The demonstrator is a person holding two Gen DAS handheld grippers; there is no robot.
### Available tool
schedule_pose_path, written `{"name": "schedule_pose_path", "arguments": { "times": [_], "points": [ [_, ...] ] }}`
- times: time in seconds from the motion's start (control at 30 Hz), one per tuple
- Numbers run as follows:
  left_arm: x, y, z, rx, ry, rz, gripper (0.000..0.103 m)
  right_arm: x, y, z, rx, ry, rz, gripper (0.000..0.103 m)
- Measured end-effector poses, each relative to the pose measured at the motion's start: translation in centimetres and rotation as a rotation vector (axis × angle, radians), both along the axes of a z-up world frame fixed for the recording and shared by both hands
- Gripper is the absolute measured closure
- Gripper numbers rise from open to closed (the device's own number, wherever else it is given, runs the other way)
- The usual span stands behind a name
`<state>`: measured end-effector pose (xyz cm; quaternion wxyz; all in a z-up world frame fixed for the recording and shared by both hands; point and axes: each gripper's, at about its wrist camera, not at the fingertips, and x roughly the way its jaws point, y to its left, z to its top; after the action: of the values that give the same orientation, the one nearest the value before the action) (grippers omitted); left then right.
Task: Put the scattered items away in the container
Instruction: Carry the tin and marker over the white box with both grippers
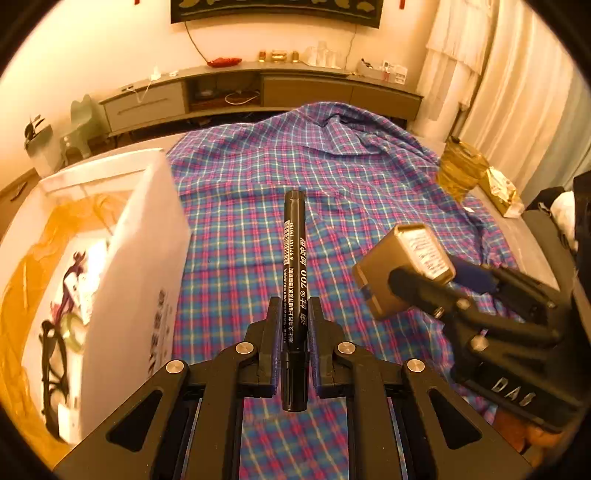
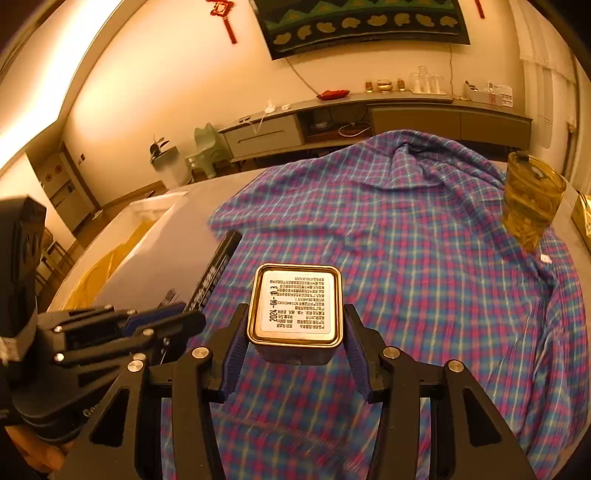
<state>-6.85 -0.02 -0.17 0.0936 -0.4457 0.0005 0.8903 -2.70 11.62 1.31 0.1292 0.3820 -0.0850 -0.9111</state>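
While a plaid cloth covers most of the tabletop, the white box stands at its left edge, open at the top, with an orange bag lining it and some items already lying inside, too blurred to name. Beyond the cloth a long low cabinet runs along the far wall under a dark hanging. At the right edge of the cloth stands an amber jar, upright, with a gold packet just beside it. Nearer, the right tool is clamped on a square gold tin, one blue pad pressed to each side of it, the printed label on its end facing the camera; the tin hangs above the cloth, well apart from the box. In the left wrist view that same tin shows at the right, tilted, gripped in the black fingers. Smallest is the black marker, pinched between the narrow jaws of the left tool; it points straight out along the fingers, its butt end sticking back behind the pads, its printed barrel reaching forward over the cloth. The marker is clear of the cloth and lies just right of the box wall, outside the box.
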Motion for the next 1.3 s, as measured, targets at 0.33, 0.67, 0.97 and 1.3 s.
{"name": "schedule_pose_path", "arguments": {
  "times": [0.33,0.67,0.97,1.3],
  "points": [
    [5.5,-2.5,2.5,0.043,0.036,0.028,0.09,4.3,-4.1,2.6,0.055,0.027,0.066,0.053],
    [9.2,-5.3,4.0,0.093,0.065,0.068,0.09,6.9,-7.3,4.2,0.1,0.041,0.115,0.053],
    [11.5,-8.0,4.7,0.123,0.081,0.103,0.09,8.5,-10.2,5.0,0.134,0.051,0.158,0.053],
    [12.7,-10.9,5.4,0.165,0.104,0.14,0.09,8.5,-13.4,6.3,0.181,0.074,0.204,0.053]
  ]
}}
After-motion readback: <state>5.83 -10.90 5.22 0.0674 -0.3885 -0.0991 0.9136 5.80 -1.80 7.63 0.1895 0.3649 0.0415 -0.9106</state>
